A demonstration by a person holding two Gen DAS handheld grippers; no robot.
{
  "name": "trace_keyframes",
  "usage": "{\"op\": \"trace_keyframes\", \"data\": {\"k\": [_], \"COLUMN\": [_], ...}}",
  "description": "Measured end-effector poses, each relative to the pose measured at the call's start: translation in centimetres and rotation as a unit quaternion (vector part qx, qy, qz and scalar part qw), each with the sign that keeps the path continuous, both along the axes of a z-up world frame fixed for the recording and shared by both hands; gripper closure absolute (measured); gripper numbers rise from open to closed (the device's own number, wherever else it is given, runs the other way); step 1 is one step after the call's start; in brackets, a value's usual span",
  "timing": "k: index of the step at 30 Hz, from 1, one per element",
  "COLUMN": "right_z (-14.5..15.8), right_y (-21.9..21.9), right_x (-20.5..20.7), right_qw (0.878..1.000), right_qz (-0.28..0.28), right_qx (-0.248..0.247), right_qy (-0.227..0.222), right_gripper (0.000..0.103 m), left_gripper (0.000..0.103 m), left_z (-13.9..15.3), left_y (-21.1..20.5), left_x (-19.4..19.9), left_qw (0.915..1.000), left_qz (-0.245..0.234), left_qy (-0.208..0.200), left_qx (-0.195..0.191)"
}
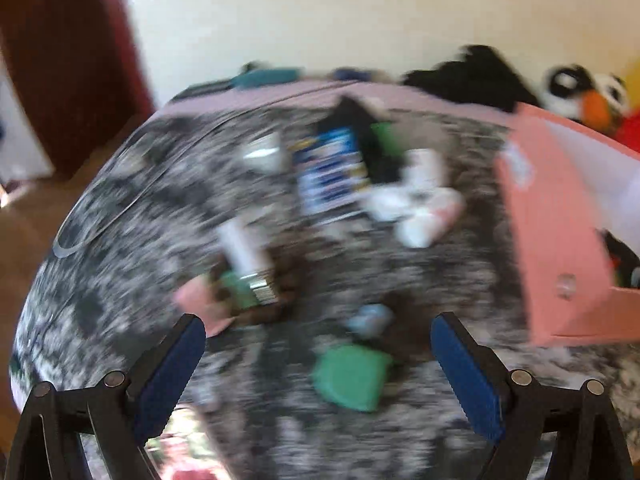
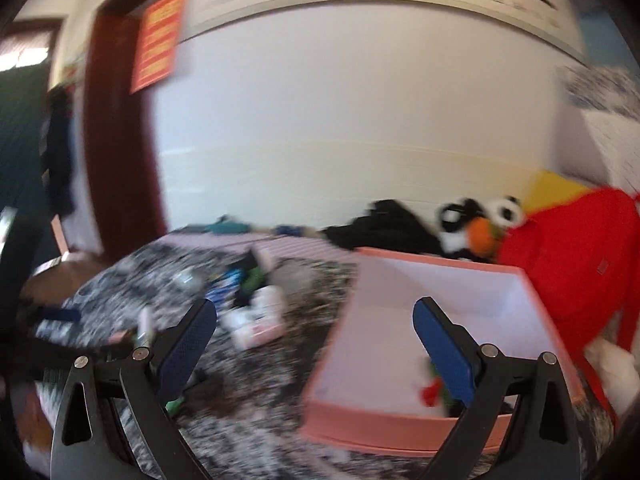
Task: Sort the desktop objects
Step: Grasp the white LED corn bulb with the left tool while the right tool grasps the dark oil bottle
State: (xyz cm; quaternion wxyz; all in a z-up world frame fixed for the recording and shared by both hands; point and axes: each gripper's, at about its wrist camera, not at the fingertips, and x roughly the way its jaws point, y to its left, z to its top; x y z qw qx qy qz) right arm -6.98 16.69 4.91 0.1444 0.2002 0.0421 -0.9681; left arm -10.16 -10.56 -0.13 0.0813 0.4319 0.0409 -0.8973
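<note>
Both views are blurred by motion. My left gripper (image 1: 318,340) is open and empty above a speckled black-and-white cloth (image 1: 120,240). A green flat object (image 1: 350,376) lies just ahead between its fingers, with a small pale blue item (image 1: 370,320) beyond. A white tube (image 1: 240,246), a blue-and-white packet (image 1: 330,172) and white packets (image 1: 420,200) lie further out. A pink box (image 1: 560,232) stands at the right. My right gripper (image 2: 314,324) is open and empty, near the pink box (image 2: 400,428), which holds a red item (image 2: 430,394).
A penguin plush (image 2: 476,228), a red bag (image 2: 572,264) and black fabric (image 2: 384,228) lie behind the box. A dark red door frame (image 2: 120,140) and white wall stand beyond the table. The table's left edge drops to a brown floor (image 1: 32,220).
</note>
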Motion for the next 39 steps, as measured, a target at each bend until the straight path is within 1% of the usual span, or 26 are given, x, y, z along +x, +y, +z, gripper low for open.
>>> {"op": "trace_keyframes", "data": {"k": [2,5,8,10,11,12,13,14,15,17,19,20,22,23,26,28,32,34,36,39], "right_z": [-1.1,-3.2,-5.7,-7.3,-8.1,-8.9,-9.9,-10.7,-11.4,-13.1,-14.4,-14.8,-15.3,-15.6,-16.3,-16.9,-18.2,-18.9,-19.3,-19.6], "right_y": [-2.6,-5.7,-7.9,-8.7,-8.9,-9.1,-9.4,-9.6,-9.7,-9.9,-10.2,-10.4,-10.8,-11.0,-11.7,-12.1,-12.5,-12.6,-12.7,-13.0], "right_x": [0.0,-1.0,-2.7,-4.1,-4.9,-5.6,-6.5,-7.3,-8.0,-9.4,-10.5,-10.9,-11.4,-11.6,-12.4,-12.8,-13.3,-13.6,-13.8,-14.1], "right_qw": [0.999,0.996,0.990,0.984,0.981,0.976,0.969,0.961,0.952,0.930,0.911,0.906,0.901,0.898,0.890,0.882,0.871,0.864,0.862,0.863], "right_qz": [0.032,0.067,0.082,0.087,0.090,0.093,0.099,0.107,0.115,0.122,0.121,0.119,0.116,0.114,0.111,0.106,0.089,0.082,0.077,0.072], "right_qx": [0.009,0.011,0.011,0.006,-0.001,-0.009,-0.024,-0.045,-0.065,-0.117,-0.159,-0.171,-0.186,-0.192,-0.209,-0.222,-0.229,-0.232,-0.234,-0.233], "right_qy": [-0.016,-0.063,-0.117,-0.153,-0.174,-0.195,-0.224,-0.252,-0.276,-0.327,-0.360,-0.368,-0.376,-0.379,-0.390,-0.402,-0.426,-0.438,-0.442,-0.442], "right_gripper": [0.003,0.004,0.009,0.012,0.018,0.027,0.032,0.040,0.043,0.043,0.043,0.043,0.043,0.044,0.045,0.046,0.046,0.046,0.046,0.047], "left_gripper": [0.008,0.008,0.008,0.009,0.009,0.010,0.010,0.011,0.011,0.011,0.012,0.012,0.013,0.013,0.018,0.019,0.020,0.024,0.026,0.029], "left_z": [-0.9,-2.5,-4.4,-5.5,-5.9,-6.0,-6.1,-6.1,-6.1,-6.3,-6.3,-6.4,-7.0,-7.3,-8.4,-9.3,-11.0,-11.5,-11.9,-12.3], "left_y": [-3.1,-7.1,-9.8,-10.6,-10.8,-10.8,-10.7,-10.6,-10.4,-10.3,-10.2,-10.0,-9.6,-9.4,-8.8,-8.5,-8.6,-8.8,-9.1,-9.5], "left_x": [0.1,0.1,-0.2,-1.0,-1.5,-1.8,-2.4,-3.1,-3.9,-5.6,-7.0,-7.8,-9.3,-9.9,-11.4,-12.3,-13.4,-13.9,-14.4,-14.9], "left_qw": [0.9997,0.9991,0.9982,0.9980,0.9981,0.9984,0.9988,0.9991,0.9993,0.9991,0.9988,0.9985,0.9979,0.9979,0.9976,0.9969,0.9953,0.9946,0.9942,0.9933], "left_qz": [0.012,0.025,0.031,0.029,0.026,0.021,0.014,0.009,0.003,-0.001,-0.003,-0.004,-0.009,-0.010,-0.015,-0.017,-0.018,-0.019,-0.013,-0.005], "left_qy": [-0.005,-0.008,-0.013,-0.021,-0.024,-0.022,-0.019,-0.017,-0.015,-0.013,-0.012,-0.012,-0.016,-0.022,-0.041,-0.055,-0.077,-0.083,-0.088,-0.092], "left_qx": [0.022,0.035,0.049,0.052,0.051,0.047,0.042,0.038,0.035,0.040,0.047,0.053,0.061,0.059,0.054,0.053,0.057,0.059,0.061,0.070]}}
